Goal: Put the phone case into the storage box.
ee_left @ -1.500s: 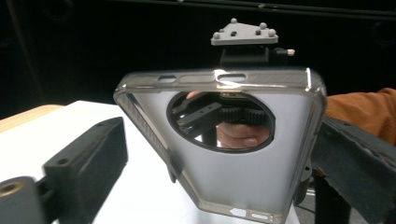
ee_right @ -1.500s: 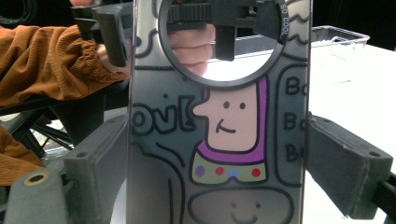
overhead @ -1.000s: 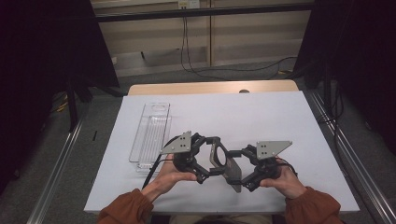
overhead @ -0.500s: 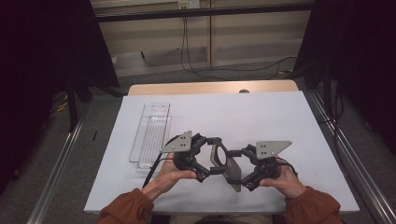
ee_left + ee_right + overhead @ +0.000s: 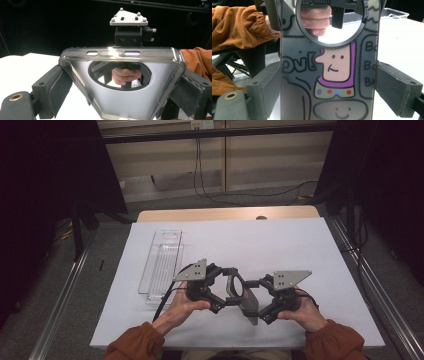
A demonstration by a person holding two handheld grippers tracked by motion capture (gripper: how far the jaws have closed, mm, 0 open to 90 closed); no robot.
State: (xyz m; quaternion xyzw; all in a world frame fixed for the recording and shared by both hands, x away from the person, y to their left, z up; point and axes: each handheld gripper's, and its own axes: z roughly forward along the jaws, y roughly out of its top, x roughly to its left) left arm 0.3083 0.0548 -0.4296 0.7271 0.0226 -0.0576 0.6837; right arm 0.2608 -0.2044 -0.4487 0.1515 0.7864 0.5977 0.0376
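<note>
Both grippers pinch one phone case (image 5: 243, 293), held above the white table (image 5: 280, 245) near its 6 o'clock edge. Left gripper (image 5: 226, 292) clamps the case's camera-ring end, right gripper (image 5: 260, 301) its cartoon-printed sides. Clear plastic tray (image 5: 162, 262) sits at 10 o'clock, apart.
</note>
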